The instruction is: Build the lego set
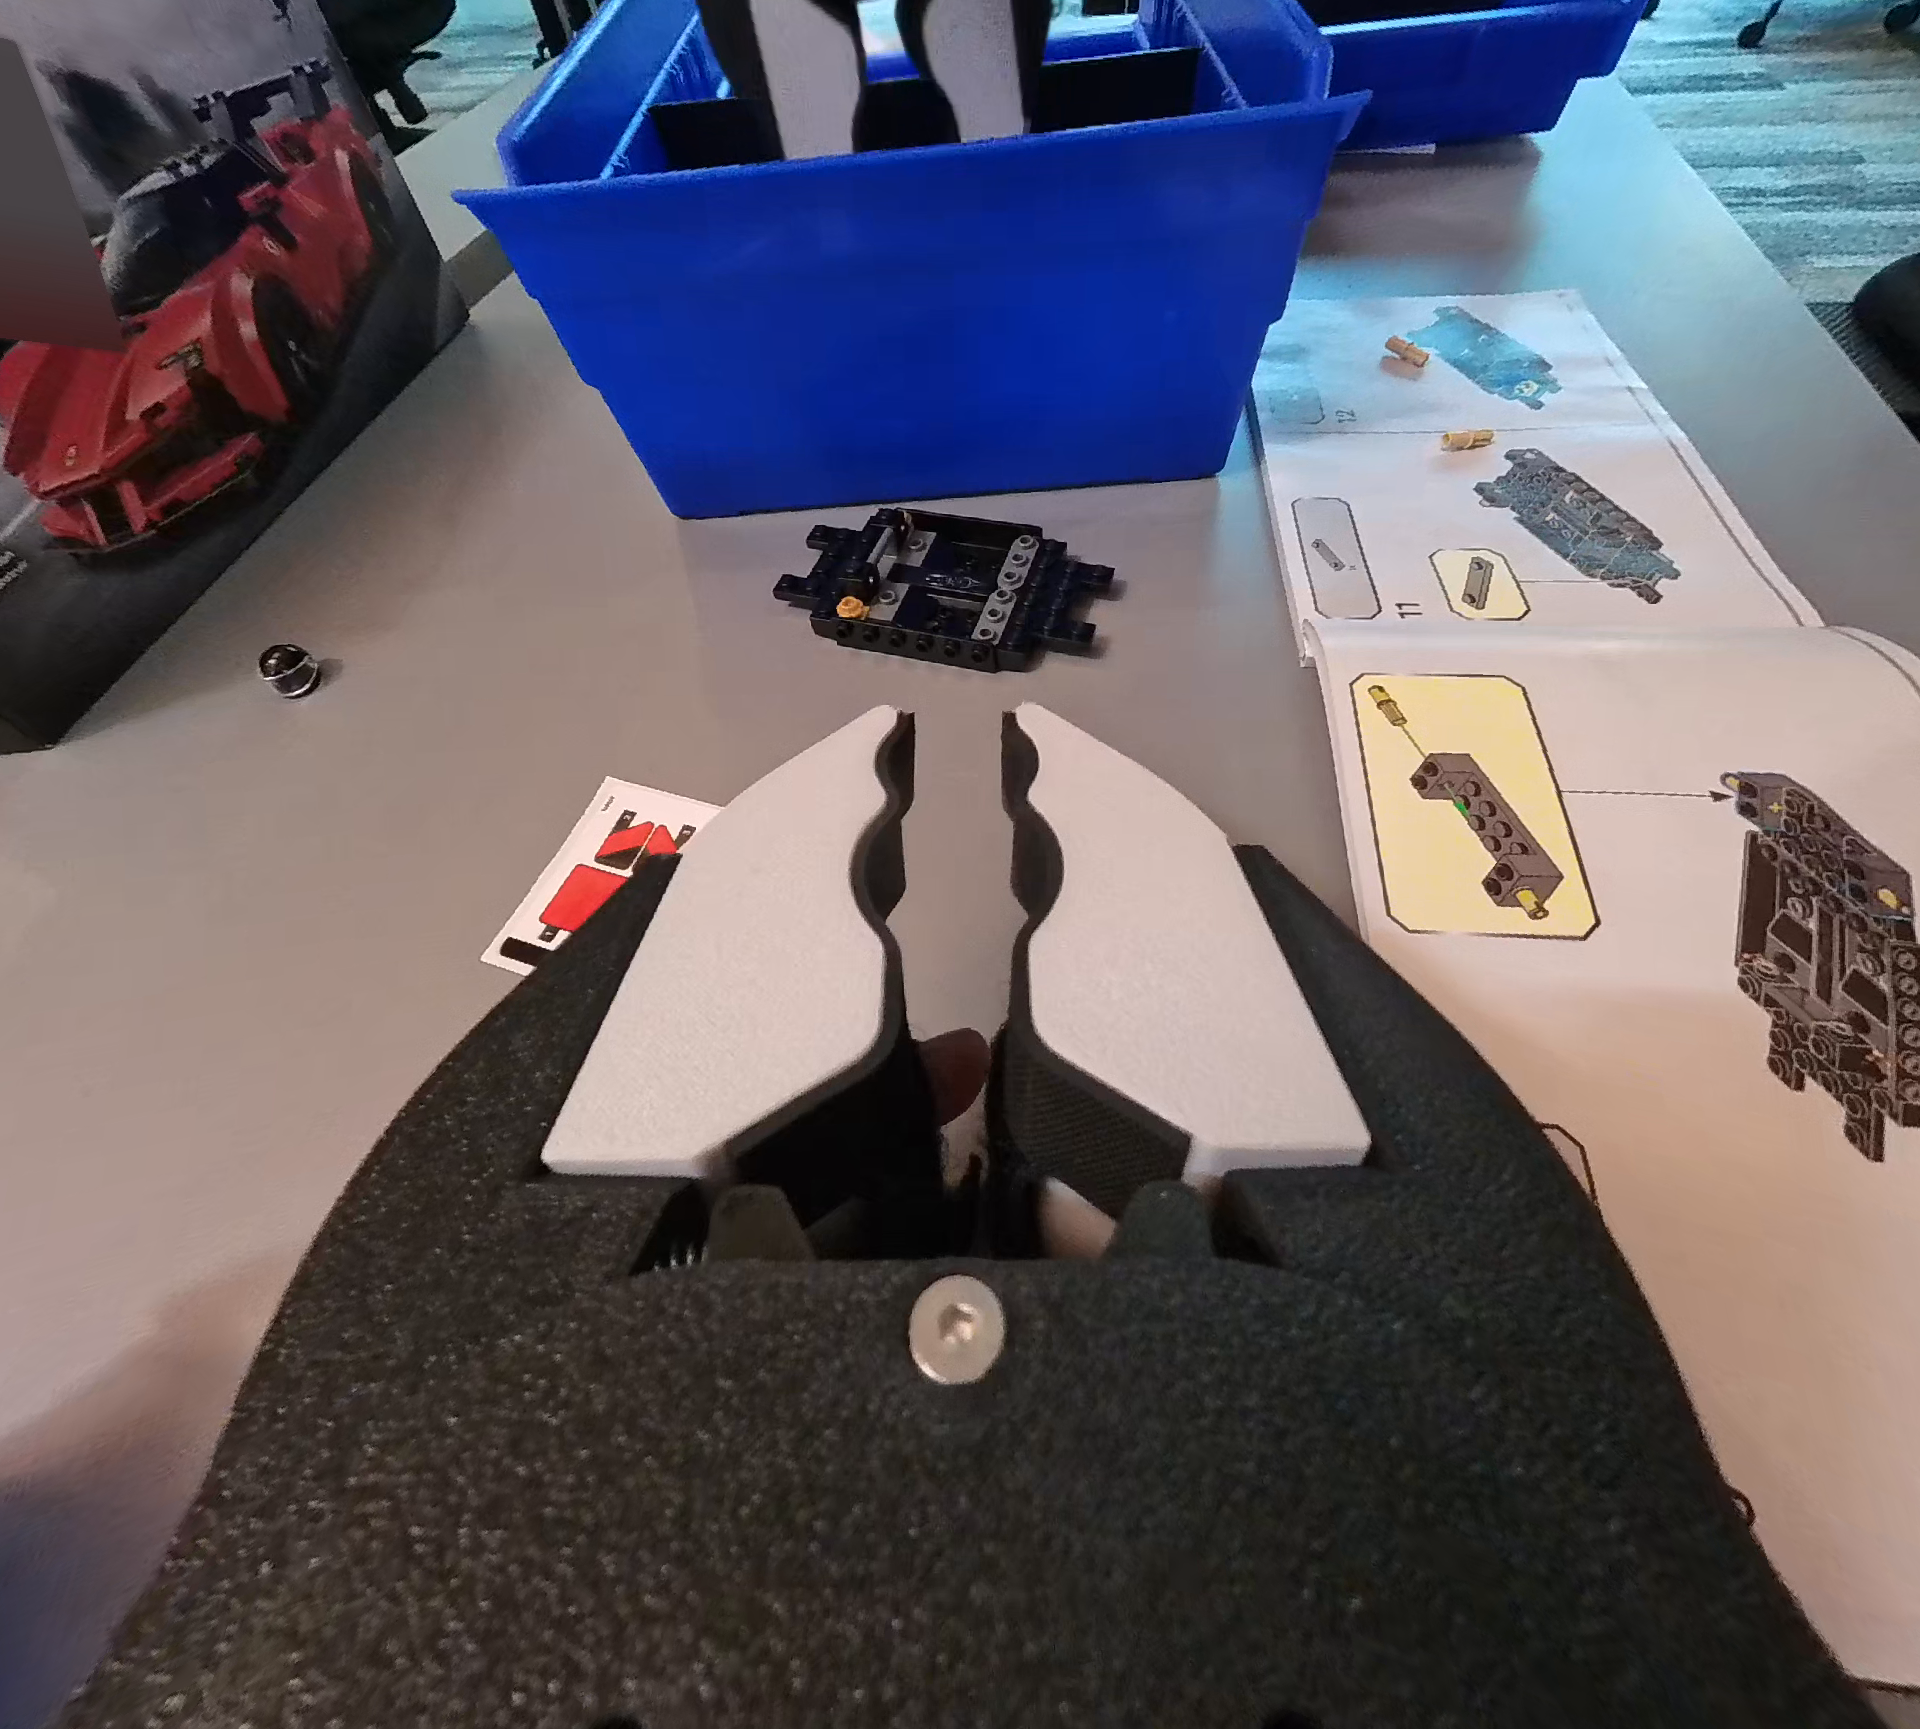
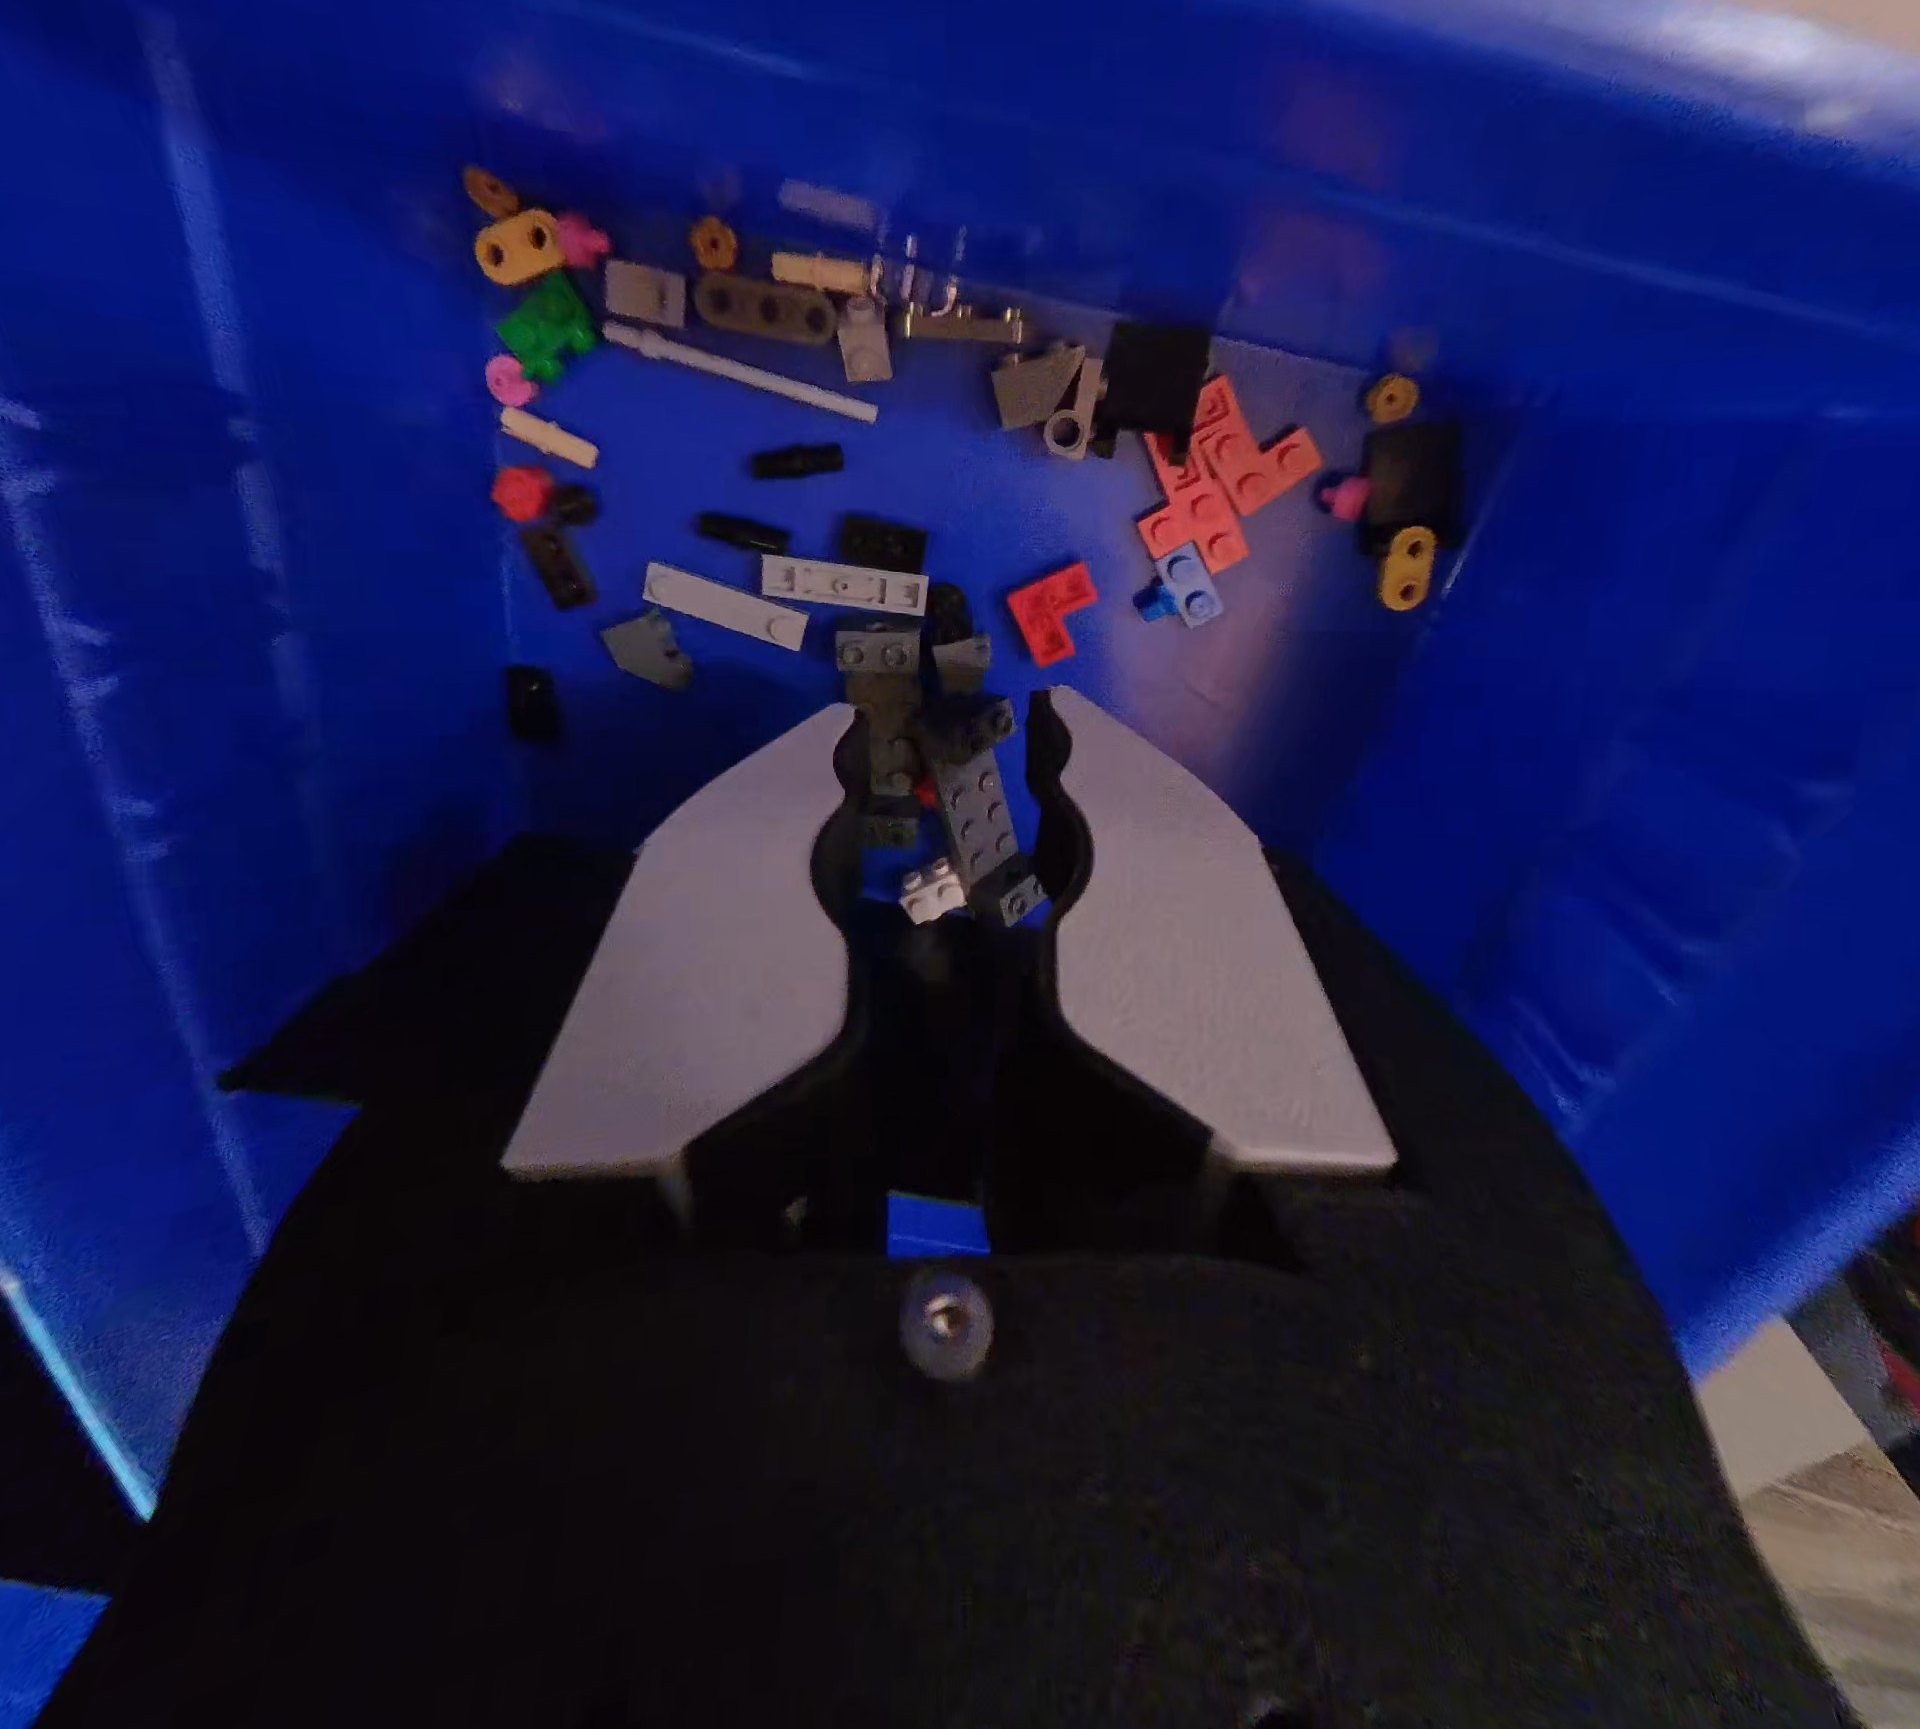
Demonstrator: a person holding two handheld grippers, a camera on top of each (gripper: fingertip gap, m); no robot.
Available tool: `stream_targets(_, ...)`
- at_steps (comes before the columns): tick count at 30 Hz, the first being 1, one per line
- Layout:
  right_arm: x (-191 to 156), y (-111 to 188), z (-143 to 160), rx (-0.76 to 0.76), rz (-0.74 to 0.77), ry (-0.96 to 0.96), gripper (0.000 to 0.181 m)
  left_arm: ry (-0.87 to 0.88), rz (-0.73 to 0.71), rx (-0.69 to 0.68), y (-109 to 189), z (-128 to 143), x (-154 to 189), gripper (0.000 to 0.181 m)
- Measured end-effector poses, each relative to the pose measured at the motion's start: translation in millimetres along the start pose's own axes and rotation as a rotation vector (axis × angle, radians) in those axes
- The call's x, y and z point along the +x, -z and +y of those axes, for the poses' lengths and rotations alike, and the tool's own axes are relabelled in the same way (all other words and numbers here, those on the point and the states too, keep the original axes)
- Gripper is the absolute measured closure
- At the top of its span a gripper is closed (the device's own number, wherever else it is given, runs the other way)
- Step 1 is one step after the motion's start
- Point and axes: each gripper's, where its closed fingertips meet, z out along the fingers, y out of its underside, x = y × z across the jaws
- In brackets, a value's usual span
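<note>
Right gripper [image 2: 940,708] reaches into the blue bin [image 2: 312,536], fingers parted and empty around grey bricks [image 2: 971,806] lying lengthwise between them; left gripper [image 1: 958,723] idles slightly open, empty.

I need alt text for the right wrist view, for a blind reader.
The right gripper, open, reaches into a blue bin over a pile of grey pieces. Loose small Lego pieces of many colours lie scattered on the bin's floor.

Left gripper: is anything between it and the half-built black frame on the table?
Nothing visible. The left gripper is open above bare table, with the black frame straight ahead, just before the blue bin. The sticker sheet lies off to its left.
</note>
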Motion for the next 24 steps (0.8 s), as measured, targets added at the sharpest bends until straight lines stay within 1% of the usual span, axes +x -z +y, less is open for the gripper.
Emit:
stream_targets(4,-0.5,-13.9,14.9,-0.099,-0.038,0.026,0.151,0.003,0.001,-0.009,-0.9,1.0,-0.3,0.166)
stream_targets(6,0.0,-17.6,16.1,-0.104,-0.036,0.035,0.160,-0.003,0.003,-0.019,-1.8,2.1,0.5,0.165)
stream_targets(7,1.3,-16.6,15.5,-0.097,-0.026,0.035,0.160,-0.007,0.003,-0.022,-2.1,2.4,0.8,0.165)
stream_targets(9,6.4,-6.4,10.8,-0.052,0.030,0.015,0.160,-0.011,0.001,-0.021,-2.1,2.4,0.9,0.165)
stream_targets(12,8.8,28.1,-4.8,0.051,0.165,-0.019,0.160,-0.001,0.001,-0.010,-1.2,1.2,-0.1,0.165)
stream_targets(15,-5.2,74.2,-42.8,0.215,0.334,-0.013,0.160,0.012,-0.001,0.001,-0.1,-0.2,-1.7,0.165)
stream_targets(17,-26.6,101.7,-78.9,0.343,0.436,0.046,0.160,0.014,-0.003,0.004,0.2,-0.4,-2.2,0.165)
stream_targets(19,-55.2,120.2,-117.0,0.463,0.497,0.111,0.161,0.015,-0.004,0.003,0.1,-0.4,-2.4,0.165)
stream_targets(21,-83.7,125.9,-151.2,0.544,0.533,0.174,0.161,0.013,-0.005,0.002,-0.1,-0.2,-2.5,0.165)
stream_targets(22,-96.1,122.9,-165.3,0.560,0.544,0.198,0.161,0.013,-0.006,0.002,-0.1,-0.2,-2.5,0.166)
stream_targets(24,-119.0,106.4,-187.9,0.565,0.528,0.222,0.161,0.012,-0.011,0.003,0.0,-0.3,-3.0,0.166)
